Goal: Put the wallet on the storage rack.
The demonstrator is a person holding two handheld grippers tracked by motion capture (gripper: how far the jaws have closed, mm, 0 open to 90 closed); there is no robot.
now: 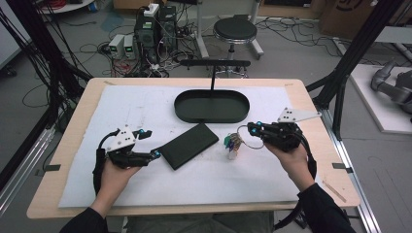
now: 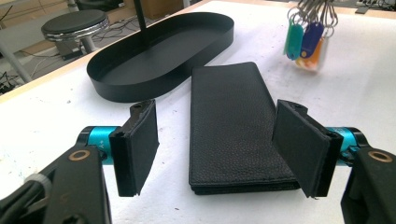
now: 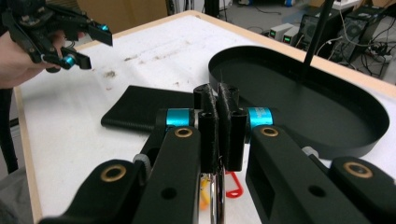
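Right tool [image 3: 218,109] clamped on key ring [image 1: 251,138]

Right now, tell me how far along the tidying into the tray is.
Done: nothing lies in the black oval tray yet. In hand: the right tongs are shut on the ring of the key bunch, whose coloured tags hang just off the table. The left tongs stand open around the near end of the black leather wallet, pads not touching. Left: probably carrying both into the tray.

Dim, even overhead light; soft shadows, slightly blurry frames.
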